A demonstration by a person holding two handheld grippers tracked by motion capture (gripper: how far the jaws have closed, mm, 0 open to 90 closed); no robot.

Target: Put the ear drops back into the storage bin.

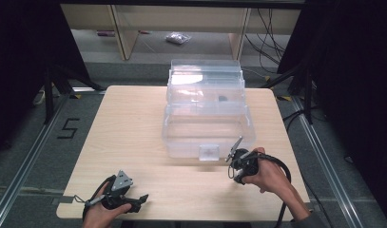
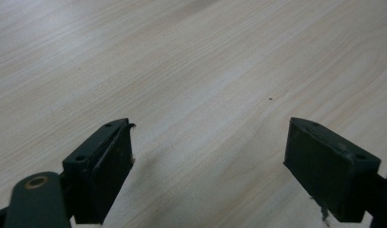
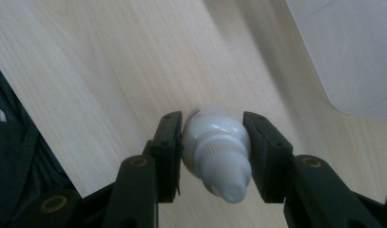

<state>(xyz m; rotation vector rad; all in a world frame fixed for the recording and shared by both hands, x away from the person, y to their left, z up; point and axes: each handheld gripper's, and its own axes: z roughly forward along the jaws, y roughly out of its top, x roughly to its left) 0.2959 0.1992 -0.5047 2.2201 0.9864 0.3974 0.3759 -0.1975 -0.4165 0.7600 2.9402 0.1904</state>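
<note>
High view overlooks the table (image 1: 134,123); both gripper views face it closely.

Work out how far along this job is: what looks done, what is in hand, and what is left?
Done: the right claw is shut on the small white bottle, held above the table. In hand: carrying it. Left, probably: putting it into the open clear storage box. The left claw waits open.

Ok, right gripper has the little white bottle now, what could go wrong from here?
1. The small white bottle is round and smooth, pinched across its shoulder by the right gripper; it could twist or slip out.
2. The clear plastic box stands just ahead of that gripper; a low carry might clip its front wall.
3. The left gripper hangs open over the table, so nothing steadies the box.
</note>
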